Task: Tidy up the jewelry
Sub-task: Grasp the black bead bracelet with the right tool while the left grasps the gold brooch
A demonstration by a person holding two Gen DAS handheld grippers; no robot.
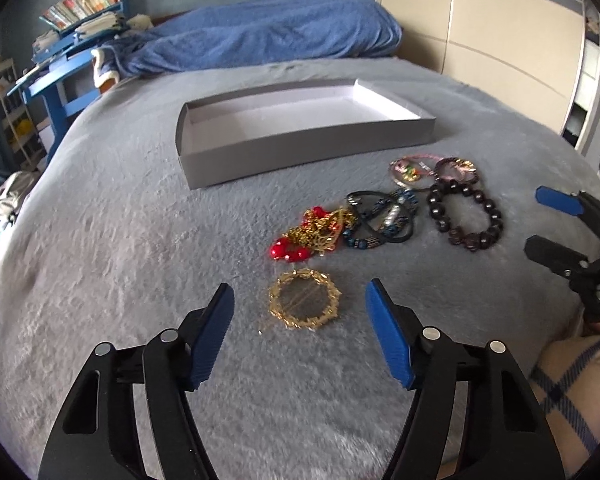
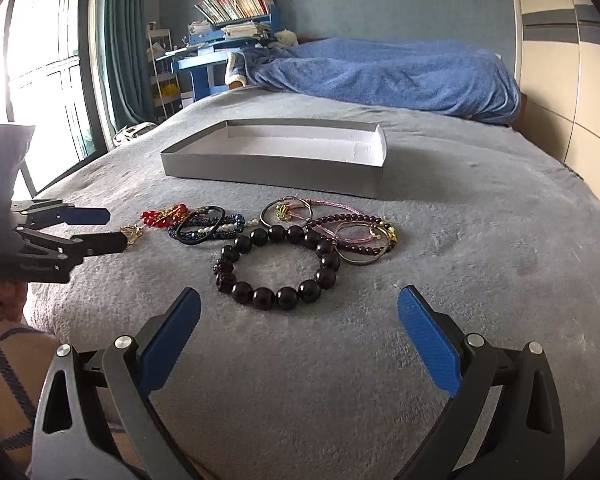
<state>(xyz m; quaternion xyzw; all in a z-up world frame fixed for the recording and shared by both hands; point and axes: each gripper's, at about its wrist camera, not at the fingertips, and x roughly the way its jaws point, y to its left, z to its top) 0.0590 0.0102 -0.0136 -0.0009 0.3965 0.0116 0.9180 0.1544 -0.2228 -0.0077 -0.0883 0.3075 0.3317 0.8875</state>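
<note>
Gold bracelet (image 1: 305,305) is framed between the spread fingers of the left gripper (image 1: 300,300), untouched, on the grey blanket (image 1: 120,240). Dark bead bracelet (image 2: 276,266) is faced by the wide-apart right gripper (image 2: 300,304); the grey tray (image 1: 300,140) is seen beyond.

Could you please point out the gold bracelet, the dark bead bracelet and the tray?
Gold bracelet (image 1: 305,305), left wrist view, on its near rim.
Dark bead bracelet (image 2: 263,298), right wrist view, on a near bead.
Tray (image 2: 268,168), right wrist view, on its front wall.

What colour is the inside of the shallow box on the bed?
White inside, grey outside; the box shows best in the left wrist view.
</note>
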